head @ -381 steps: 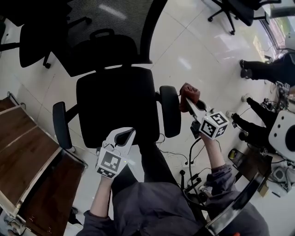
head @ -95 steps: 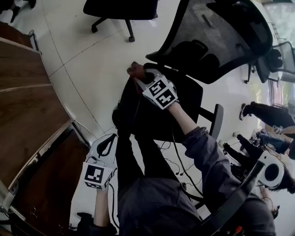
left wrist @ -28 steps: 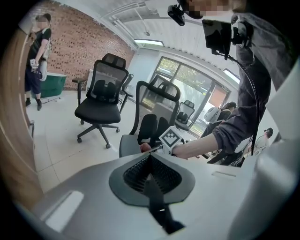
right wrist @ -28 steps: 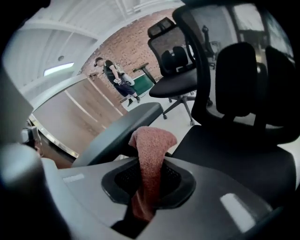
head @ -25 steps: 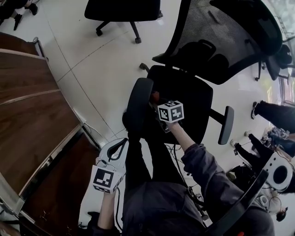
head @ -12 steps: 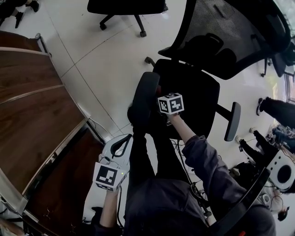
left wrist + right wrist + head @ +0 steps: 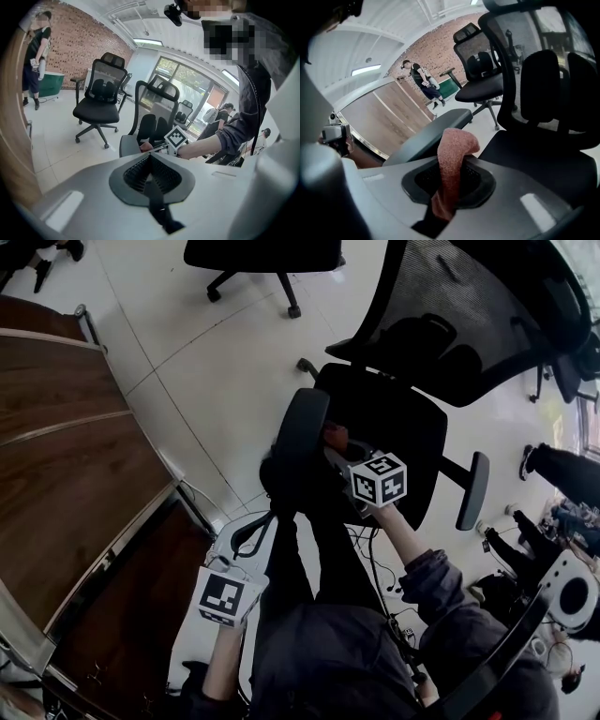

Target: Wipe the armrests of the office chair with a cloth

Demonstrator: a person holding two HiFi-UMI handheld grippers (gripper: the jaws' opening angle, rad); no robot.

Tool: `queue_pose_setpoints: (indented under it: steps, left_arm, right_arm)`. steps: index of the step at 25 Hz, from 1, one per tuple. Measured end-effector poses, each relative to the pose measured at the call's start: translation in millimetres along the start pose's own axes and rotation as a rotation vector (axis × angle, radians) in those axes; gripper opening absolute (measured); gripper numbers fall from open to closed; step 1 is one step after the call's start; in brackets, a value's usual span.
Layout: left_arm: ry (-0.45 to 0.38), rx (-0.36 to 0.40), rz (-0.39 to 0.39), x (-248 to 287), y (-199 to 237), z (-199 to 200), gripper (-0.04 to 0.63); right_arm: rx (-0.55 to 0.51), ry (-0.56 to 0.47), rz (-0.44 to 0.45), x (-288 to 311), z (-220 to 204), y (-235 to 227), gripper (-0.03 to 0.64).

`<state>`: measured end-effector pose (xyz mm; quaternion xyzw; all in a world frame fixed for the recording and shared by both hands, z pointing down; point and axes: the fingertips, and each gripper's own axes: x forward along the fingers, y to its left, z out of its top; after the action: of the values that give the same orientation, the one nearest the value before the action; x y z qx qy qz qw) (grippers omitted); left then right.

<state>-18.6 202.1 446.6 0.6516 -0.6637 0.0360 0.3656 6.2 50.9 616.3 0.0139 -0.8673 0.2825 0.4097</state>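
The right claw (image 7: 448,183) is pinching a reddish cloth (image 7: 456,143) between its ribbed pads, with the folded top standing above the jaws and the tail hanging out below. In the head view this claw (image 7: 339,448) reaches in from the person's right. Its cube (image 7: 379,480) carries black-and-white square markers. There the cloth (image 7: 335,435) sits just beside the inner side of the armrest (image 7: 298,427), over the seat's left edge; whether it touches the pad cannot be told. In the right gripper view the grey armrest (image 7: 433,127) runs just behind the cloth, with the black seat (image 7: 543,154) to its right. The left claw (image 7: 151,174) is pressed together with nothing in it. In the head view this claw (image 7: 251,526) hangs low between the counter's edge and the person's legs, below the armrest's near end and apart from it. Its own view looks across at the armrest (image 7: 127,145), the cloth (image 7: 146,147) and the other claw's cube (image 7: 176,137). Beyond them lie the seat (image 7: 412,418), the mesh backrest (image 7: 459,306) and the far armrest (image 7: 472,488) off the seat's right edge. A wooden counter (image 7: 66,456) fills the head view's left side. A second chair (image 7: 267,254) stands on the pale tiled floor (image 7: 187,343) at the top. A bystander (image 7: 423,79) stands by a brick wall (image 7: 445,54) in the distance.
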Motion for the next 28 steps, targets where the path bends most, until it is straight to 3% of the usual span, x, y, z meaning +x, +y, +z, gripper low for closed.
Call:
queue_pose_setpoints:
  steps: [14, 20, 28]
  left_arm:
    - [0.01, -0.026, 0.037, -14, 13, -10, 0.015]
    - [0.0, -0.036, 0.041, -17, 15, -14, 0.015]
    - [-0.032, -0.035, 0.029, -11, 12, 9, 0.015]
  right_arm:
    - [0.092, 0.149, -0.116, 99, -44, -63, 0.055]
    - [0.073, 0.097, -0.075, 73, -31, -40, 0.055]
    - [0.016, -0.024, 0.013, -12, 2, 13, 0.055]
